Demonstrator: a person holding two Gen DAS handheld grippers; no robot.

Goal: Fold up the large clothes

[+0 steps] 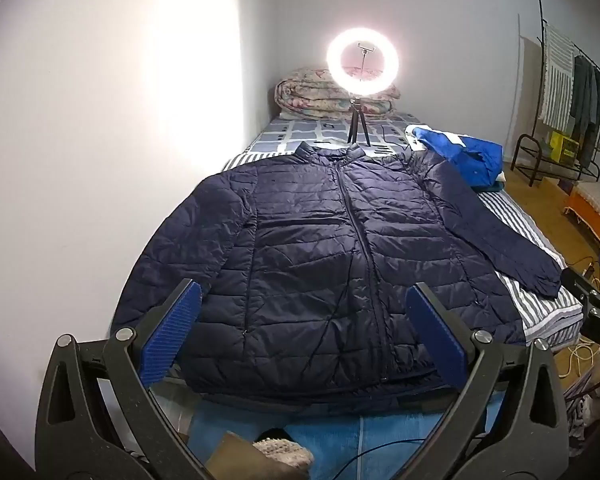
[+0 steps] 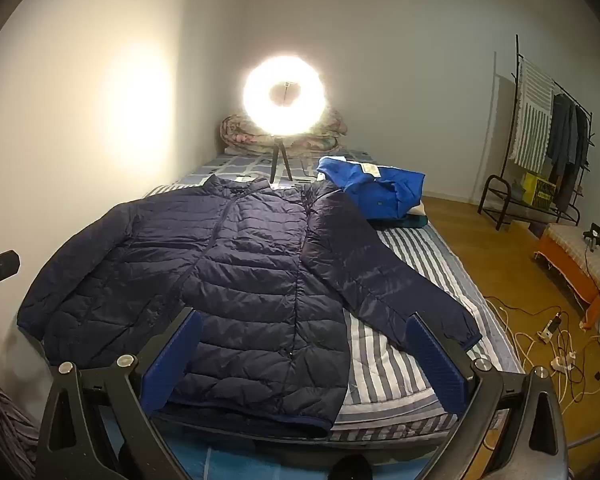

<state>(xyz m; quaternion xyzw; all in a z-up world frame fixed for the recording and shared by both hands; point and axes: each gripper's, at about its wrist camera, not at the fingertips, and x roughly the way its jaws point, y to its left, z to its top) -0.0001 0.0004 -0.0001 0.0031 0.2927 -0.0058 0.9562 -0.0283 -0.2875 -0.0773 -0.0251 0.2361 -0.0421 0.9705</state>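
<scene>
A large navy quilted puffer jacket [image 1: 320,248] lies flat and zipped on the bed, collar far, hem near, both sleeves spread out. It also shows in the right wrist view [image 2: 236,272]. My left gripper [image 1: 304,304] is open and empty, above the jacket's hem near the middle. My right gripper [image 2: 304,332] is open and empty, above the hem's right part, with the right sleeve cuff [image 2: 460,332] beside its right finger. Part of the right gripper [image 1: 596,300] shows at the left view's right edge.
A lit ring light on a tripod [image 1: 362,64] stands at the bed's far end before a rolled quilt [image 1: 316,94]. A blue garment [image 2: 380,188] lies far right on the striped bed [image 2: 416,248]. A wall runs along the left. A clothes rack [image 2: 548,148], an orange stool and cables stand on the floor right.
</scene>
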